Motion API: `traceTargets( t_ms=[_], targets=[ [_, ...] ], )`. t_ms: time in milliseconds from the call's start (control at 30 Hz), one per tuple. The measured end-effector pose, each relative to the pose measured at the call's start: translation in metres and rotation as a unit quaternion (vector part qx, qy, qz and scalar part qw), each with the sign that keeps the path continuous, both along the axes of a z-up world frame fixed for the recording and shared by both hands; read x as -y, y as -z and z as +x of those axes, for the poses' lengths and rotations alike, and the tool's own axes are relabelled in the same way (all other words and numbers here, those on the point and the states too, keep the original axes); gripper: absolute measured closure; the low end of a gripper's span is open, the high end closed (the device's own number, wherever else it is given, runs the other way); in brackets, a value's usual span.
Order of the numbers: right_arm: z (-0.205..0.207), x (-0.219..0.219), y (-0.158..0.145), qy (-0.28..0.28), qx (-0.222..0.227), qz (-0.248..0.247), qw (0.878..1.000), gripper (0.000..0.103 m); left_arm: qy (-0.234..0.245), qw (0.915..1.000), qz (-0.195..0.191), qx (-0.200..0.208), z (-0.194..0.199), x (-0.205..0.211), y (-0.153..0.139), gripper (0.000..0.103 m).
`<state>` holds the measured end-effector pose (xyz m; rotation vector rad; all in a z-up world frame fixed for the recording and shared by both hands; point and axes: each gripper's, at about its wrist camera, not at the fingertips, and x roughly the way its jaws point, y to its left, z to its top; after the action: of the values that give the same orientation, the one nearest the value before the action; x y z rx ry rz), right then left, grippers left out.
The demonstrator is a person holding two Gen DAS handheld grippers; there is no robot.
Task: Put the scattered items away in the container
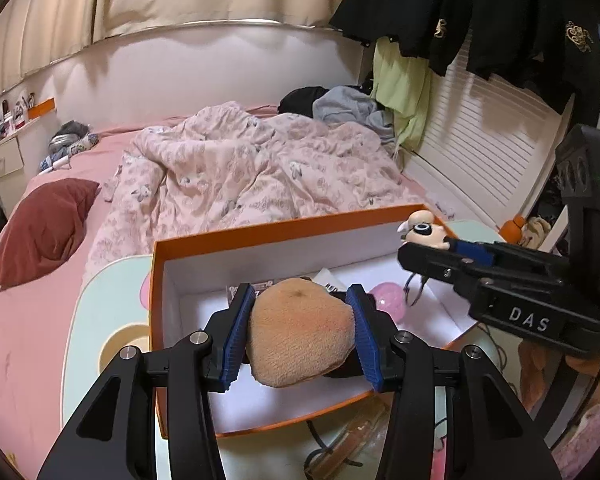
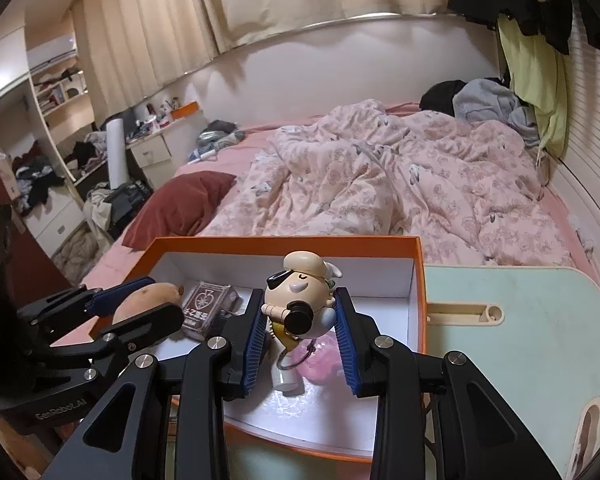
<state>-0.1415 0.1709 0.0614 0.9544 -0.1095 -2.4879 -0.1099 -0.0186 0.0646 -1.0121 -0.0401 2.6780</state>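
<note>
The open box [image 2: 418, 280] is set on the lap table [image 2: 520, 320], before the bed [image 2: 380, 184]. Inside it, a card pack [image 2: 204, 306] lies at the left and a ball [image 1: 386, 298] at the right. The plush toy [image 1: 304, 332] is held above the box's left part, the figurine [image 2: 300, 296] above its right part. What appears to be a small bottle [image 2: 286, 380] lies below the figurine.

"DAS" was read in white letters on the black body of the right gripper [image 1: 440, 246], seen from the left wrist. "GenRoboX.AI" was read, partly in shadow, on the body of the left gripper [image 2: 148, 300], seen from the right wrist. A spade sign was made out on the card box [image 2: 206, 306] in the orange box [image 2: 418, 280]; its smaller print was not legible.
</note>
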Motion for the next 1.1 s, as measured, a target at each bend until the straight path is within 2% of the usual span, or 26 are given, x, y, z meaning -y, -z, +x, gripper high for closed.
traceTargets(
  t_ms=[67,233,300,400,500,600,700,833,900,933,967,1100],
  targets=[
    [0.0,0.0,0.0,0.002,0.0,-0.004,1.0,0.07,-0.005,1.0,0.002,0.001,-0.001,0.001,0.001,0.051],
    [0.003,-0.002,-0.002,0.008,-0.01,-0.005,1.0,0.069,-0.007,0.9997,0.021,0.01,0.0,0.005,0.001,0.051],
    [0.005,-0.004,-0.004,0.007,-0.012,-0.013,1.0,0.068,-0.008,0.9998,0.016,0.007,0.004,0.005,-0.001,0.051],
    [0.007,-0.008,-0.006,0.015,-0.015,-0.026,0.999,0.06,-0.005,0.9999,0.016,0.004,0.008,0.005,-0.005,0.051],
    [0.011,-0.012,-0.01,0.016,-0.02,-0.037,0.999,0.06,-0.005,0.9998,0.018,0.001,0.016,0.007,-0.011,0.05],
    [0.017,-0.014,-0.016,0.022,-0.033,-0.03,0.999,0.06,-0.001,1.0,0.0,-0.005,0.03,0.003,-0.018,0.05],
    [0.036,-0.008,-0.022,0.028,-0.061,0.014,0.998,0.06,0.021,0.9995,-0.022,-0.01,0.048,-0.002,-0.025,0.049],
    [0.07,-0.007,-0.022,0.005,-0.052,0.018,0.998,0.06,0.058,0.9972,-0.04,-0.026,0.087,-0.01,-0.029,0.049],
    [0.086,-0.006,-0.021,0.003,-0.048,0.034,0.998,0.06,0.061,0.9966,-0.046,-0.031,0.103,-0.011,-0.029,0.042],
    [0.094,-0.006,-0.02,0.002,-0.048,0.038,0.998,0.06,0.056,0.9968,-0.045,-0.036,0.11,-0.01,-0.029,0.031],
    [0.1,-0.007,-0.02,0.004,-0.048,0.04,0.998,0.06,0.049,0.9971,-0.04,-0.043,0.117,-0.008,-0.03,0.026],
    [0.12,-0.007,-0.014,0.004,-0.042,0.057,0.998,0.059,0.046,0.9976,-0.005,-0.053,0.14,-0.003,-0.03,0.025]
  ],
)
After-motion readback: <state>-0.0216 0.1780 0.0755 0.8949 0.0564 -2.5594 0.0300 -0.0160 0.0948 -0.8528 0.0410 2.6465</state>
